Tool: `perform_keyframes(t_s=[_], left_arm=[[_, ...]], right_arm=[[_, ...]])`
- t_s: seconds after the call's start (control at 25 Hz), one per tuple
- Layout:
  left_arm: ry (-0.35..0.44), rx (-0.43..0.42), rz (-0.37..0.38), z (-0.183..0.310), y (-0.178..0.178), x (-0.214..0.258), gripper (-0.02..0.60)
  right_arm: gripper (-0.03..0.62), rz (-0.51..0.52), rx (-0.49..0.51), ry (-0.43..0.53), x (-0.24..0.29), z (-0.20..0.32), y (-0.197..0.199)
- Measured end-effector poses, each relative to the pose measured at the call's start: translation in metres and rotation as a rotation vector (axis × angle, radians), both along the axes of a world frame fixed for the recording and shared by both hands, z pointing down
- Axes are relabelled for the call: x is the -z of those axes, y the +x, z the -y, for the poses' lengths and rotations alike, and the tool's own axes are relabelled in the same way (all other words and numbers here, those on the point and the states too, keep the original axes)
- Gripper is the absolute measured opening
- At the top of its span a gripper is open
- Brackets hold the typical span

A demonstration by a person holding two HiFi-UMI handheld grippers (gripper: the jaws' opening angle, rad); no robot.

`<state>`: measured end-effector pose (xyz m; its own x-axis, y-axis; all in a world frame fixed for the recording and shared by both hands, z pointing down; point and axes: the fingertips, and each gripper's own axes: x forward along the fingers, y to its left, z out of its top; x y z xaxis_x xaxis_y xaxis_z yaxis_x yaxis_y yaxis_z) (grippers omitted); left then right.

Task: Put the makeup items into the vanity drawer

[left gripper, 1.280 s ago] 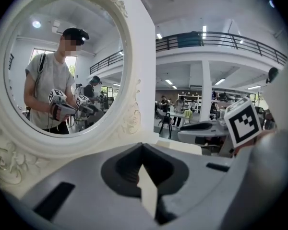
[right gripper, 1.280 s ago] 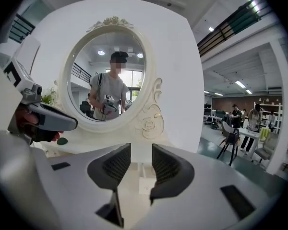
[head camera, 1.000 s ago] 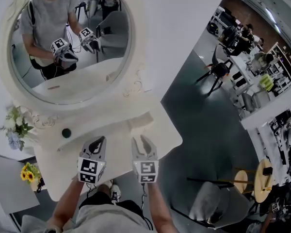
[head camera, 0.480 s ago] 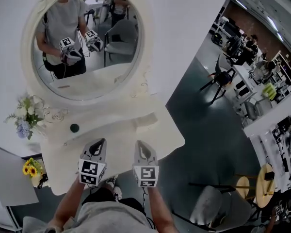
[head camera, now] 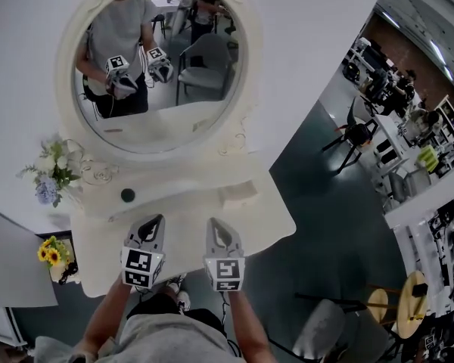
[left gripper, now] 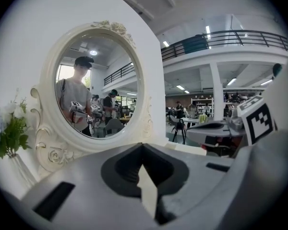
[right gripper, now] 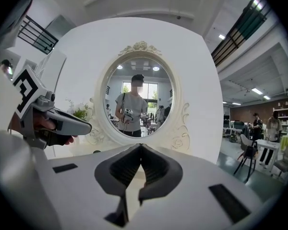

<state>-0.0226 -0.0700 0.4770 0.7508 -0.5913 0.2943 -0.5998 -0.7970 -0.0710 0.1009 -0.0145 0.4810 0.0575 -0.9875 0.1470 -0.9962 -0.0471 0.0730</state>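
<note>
A cream vanity table (head camera: 250, 221) with an oval mirror (head camera: 163, 66) stands in front of me. One small dark round item (head camera: 127, 195) sits on the vanity's raised back shelf, left of a low cream box (head camera: 238, 193); the same item (right gripper: 97, 152) shows small in the right gripper view. My left gripper (head camera: 156, 219) and right gripper (head camera: 218, 223) hover side by side over the tabletop's front part, well short of the item. Both are shut with nothing between the jaws, as the left gripper (left gripper: 142, 145) and right gripper (right gripper: 140, 146) show in their own views. No open drawer is visible.
A vase of white and blue flowers (head camera: 51, 174) stands at the shelf's left end. Yellow flowers (head camera: 51, 252) sit lower, off the table's left edge. A grey chair (head camera: 325, 331) stands on the dark floor at the right. The mirror reflects me and both grippers.
The right gripper's jaws have closed from spread to shut. The head view has swung, so the vanity and mirror sit further right in the picture. Both grippers keep their places.
</note>
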Motion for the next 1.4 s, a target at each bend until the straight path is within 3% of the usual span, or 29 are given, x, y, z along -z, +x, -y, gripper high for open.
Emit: perform_keyframes(t_s=[0.8,1.32,1.36,1.4], left_arm=[[-0.058,0.387,0.017,0.085,-0.157,-0.022,0.000],[-0.168,0.507,0.037,0.128,-0.188,-0.078,0.000],[-0.176,0.513,0.036,0.130,-0.189,-0.081,0.000],[-0.184,0.518,0.035,0.131,-0.190,-0.084,0.000]], right_arm=[[0.014,-0.001,0.399,-0.079,-0.027,0.137,-0.148],[0.018,0.009,0.550,-0.282,-0.103,0.205,-0.194],[0.039,0.013,0.568,-0.302,-0.107,0.208,-0.198],[0.099,0.017,0.587,-0.325,-0.112,0.211,-0.203]])
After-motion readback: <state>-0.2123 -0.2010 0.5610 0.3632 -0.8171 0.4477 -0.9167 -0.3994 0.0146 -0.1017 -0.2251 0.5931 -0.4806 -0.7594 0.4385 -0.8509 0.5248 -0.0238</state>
